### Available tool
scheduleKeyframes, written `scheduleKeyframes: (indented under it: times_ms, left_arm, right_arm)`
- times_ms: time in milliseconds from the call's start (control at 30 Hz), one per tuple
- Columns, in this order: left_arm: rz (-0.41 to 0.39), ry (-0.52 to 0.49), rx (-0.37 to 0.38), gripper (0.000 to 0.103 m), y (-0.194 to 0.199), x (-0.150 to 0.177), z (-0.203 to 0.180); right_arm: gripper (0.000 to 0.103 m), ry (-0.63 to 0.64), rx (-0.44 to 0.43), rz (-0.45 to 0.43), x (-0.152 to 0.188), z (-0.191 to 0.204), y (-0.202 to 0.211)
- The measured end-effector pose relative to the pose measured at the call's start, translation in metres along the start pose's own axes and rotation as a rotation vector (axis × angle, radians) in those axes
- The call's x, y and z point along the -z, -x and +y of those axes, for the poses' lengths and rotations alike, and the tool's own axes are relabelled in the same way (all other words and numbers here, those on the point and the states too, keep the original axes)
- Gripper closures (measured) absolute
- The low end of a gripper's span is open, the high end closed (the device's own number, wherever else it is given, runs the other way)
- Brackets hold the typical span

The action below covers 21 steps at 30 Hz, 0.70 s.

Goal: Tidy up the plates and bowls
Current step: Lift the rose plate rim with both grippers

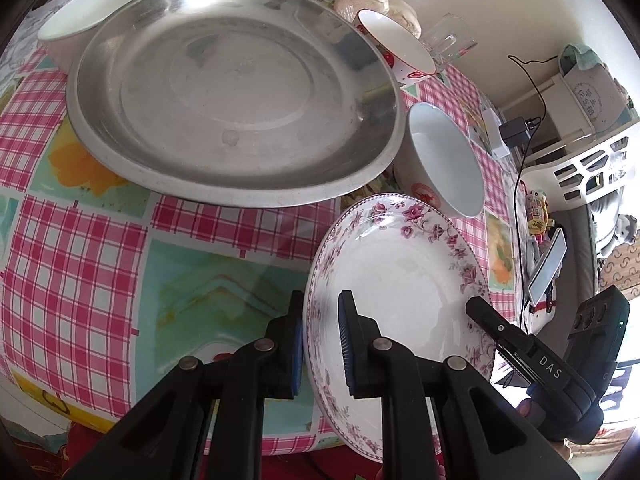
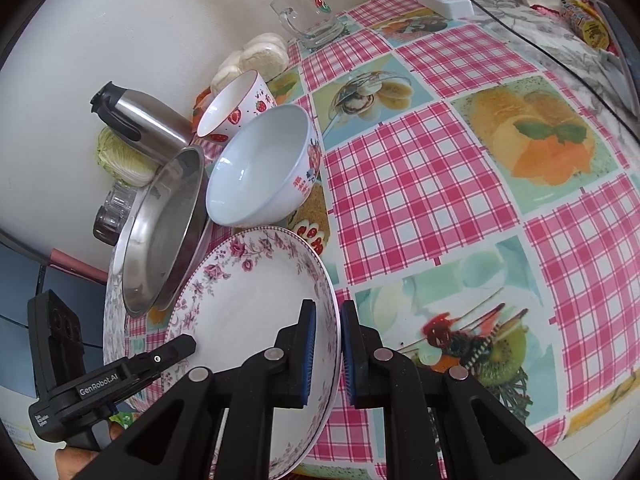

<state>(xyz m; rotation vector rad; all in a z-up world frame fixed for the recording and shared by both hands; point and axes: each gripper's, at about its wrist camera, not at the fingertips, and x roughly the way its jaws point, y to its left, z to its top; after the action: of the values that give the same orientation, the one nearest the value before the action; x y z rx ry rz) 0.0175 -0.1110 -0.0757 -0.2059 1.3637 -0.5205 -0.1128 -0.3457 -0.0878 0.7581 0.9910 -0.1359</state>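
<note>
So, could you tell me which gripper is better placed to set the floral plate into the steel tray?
Probably left: both grip the floral plate, but the left gripper holds the rim nearer the steel tray.

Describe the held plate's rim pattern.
Pink floral rim on the white plate; clearest in the left wrist view.

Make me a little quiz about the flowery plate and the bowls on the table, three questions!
1. True or false: both grippers are clamped on the rim of the flowery plate.
2. Which is biggest? A) the steel tray B) the strawberry bowl C) the glass mug
3. Fill in: the white bowl stands just beyond the flowery plate, right beside the steel ____.

Key
1. True: the left gripper and the right gripper each pinch opposite sides of its rim.
2. A
3. tray
</note>
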Motion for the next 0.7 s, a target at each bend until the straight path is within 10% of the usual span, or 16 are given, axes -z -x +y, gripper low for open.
scheduleKeyframes:
  times_ms: [700]
  left_arm:
    - [-0.050,-0.049,0.013,0.086,0.022,0.001,-0.002]
  right_arm:
    - [0.089,0.031,-0.022,-0.072,0.008,0.007,0.030]
